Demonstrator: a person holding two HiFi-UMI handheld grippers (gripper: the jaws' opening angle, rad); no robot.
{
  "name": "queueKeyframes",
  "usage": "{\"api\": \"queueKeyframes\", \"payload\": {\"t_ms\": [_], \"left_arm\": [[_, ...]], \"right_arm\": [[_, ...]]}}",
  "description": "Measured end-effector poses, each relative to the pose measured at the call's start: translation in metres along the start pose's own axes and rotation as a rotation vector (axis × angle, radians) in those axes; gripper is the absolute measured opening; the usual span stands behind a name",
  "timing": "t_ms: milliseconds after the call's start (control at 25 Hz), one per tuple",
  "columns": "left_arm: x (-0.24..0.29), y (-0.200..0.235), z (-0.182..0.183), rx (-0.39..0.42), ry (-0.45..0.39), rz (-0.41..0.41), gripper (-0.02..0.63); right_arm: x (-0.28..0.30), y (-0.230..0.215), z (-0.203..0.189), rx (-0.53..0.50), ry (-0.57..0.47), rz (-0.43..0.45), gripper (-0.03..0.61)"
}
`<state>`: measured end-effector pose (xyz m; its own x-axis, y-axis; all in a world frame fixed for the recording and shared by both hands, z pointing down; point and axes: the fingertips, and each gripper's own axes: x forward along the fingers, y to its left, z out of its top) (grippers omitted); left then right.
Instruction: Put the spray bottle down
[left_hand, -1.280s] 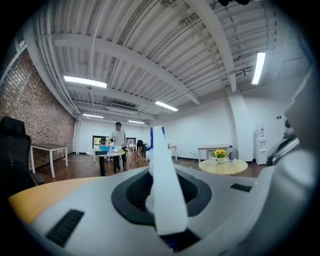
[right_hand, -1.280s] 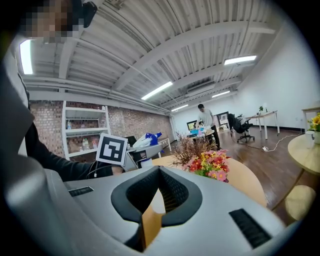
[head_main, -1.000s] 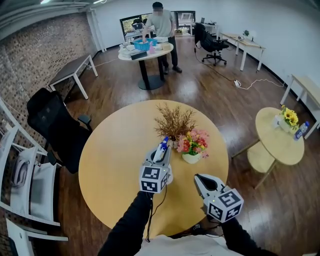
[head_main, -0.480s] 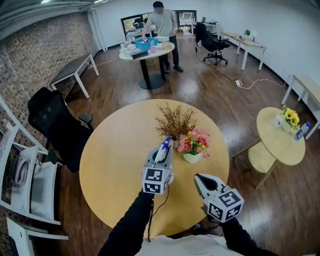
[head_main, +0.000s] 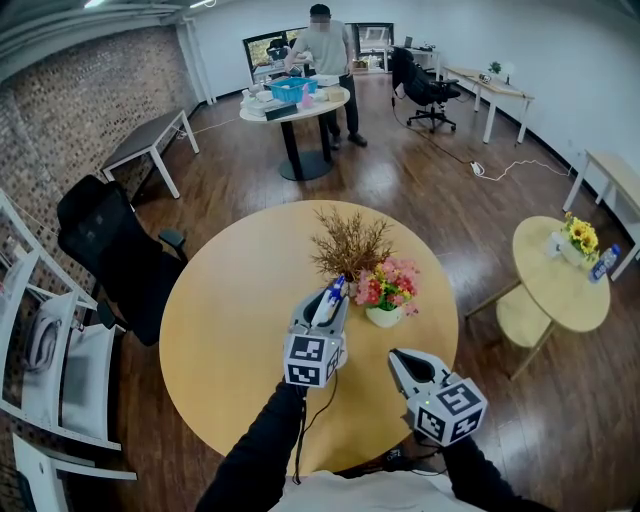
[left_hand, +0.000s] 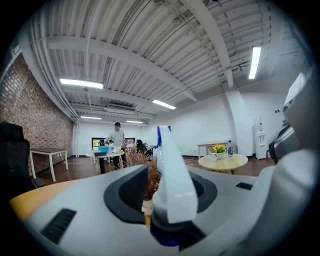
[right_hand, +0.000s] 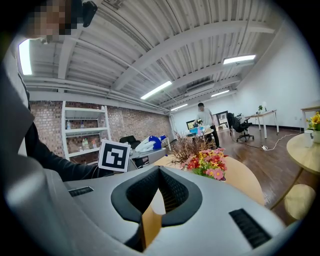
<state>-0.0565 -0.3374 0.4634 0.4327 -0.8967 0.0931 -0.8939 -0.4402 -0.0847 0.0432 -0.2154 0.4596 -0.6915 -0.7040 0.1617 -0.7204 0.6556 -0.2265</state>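
Round wooden counter (head_main: 215, 340) at frame centre — we are opening the left claw (head_main: 320, 310) with the spray bottle (left_hand: 172, 175) between its jaws, seemingly set down already; only backing away is remaining. Our right claw (head_main: 404, 362) is waiting pressed together, empty.

Both dark-sleeved arms reach forward side by side, the left arm (head_main: 255, 450) and the right arm (head_main: 478, 478) each holding its gripper roughly level. The left gripper (head_main: 322, 300) has its jaws opening, with the spray bottle (left_hand: 172, 180) between them and the pads clear of it. The right gripper (head_main: 397, 356), held nearer the body, has its jaws drawn together on nothing.
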Motion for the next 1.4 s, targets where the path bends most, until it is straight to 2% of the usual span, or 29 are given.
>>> {"api": "queueKeyframes", "payload": {"t_ms": [200,400,680,720,800,840,960,1120,1400], "left_arm": [[-0.005,-0.003,-0.002,-0.006,0.018,-0.019,0.203],[-0.02,-0.007,-0.011,-0.026,0.052,-0.035,0.295],[-0.103,-0.01,-0.034,-0.124,0.069,0.046,0.314],[-0.119,-0.01,-0.038,-0.139,0.079,0.067,0.291],[-0.15,-0.008,-0.045,-0.17,0.109,0.1,0.102],[-0.164,-0.008,-0.046,-0.183,0.121,0.111,0.027],[-0.195,-0.006,-0.041,-0.22,0.14,0.127,-0.015],[-0.217,-0.009,-0.032,-0.289,0.136,0.109,-0.015],[-0.233,-0.018,-0.021,-0.283,0.143,0.097,-0.015]], "right_arm": [[-0.003,0.004,0.002,-0.004,0.001,0.005,-0.019],[-0.002,0.011,0.004,-0.005,0.001,0.02,-0.019],[0.002,0.027,0.001,0.001,-0.002,0.043,-0.018],[0.003,0.029,0.001,0.002,-0.005,0.046,-0.02],[0.006,0.035,0.003,-0.001,-0.018,0.056,-0.019],[0.006,0.039,0.005,-0.002,-0.026,0.063,-0.02],[0.009,0.052,0.013,-0.006,-0.053,0.087,-0.02],[0.013,0.066,0.016,-0.014,-0.072,0.111,-0.02],[0.014,0.089,0.024,-0.055,-0.08,0.144,-0.02]]}}
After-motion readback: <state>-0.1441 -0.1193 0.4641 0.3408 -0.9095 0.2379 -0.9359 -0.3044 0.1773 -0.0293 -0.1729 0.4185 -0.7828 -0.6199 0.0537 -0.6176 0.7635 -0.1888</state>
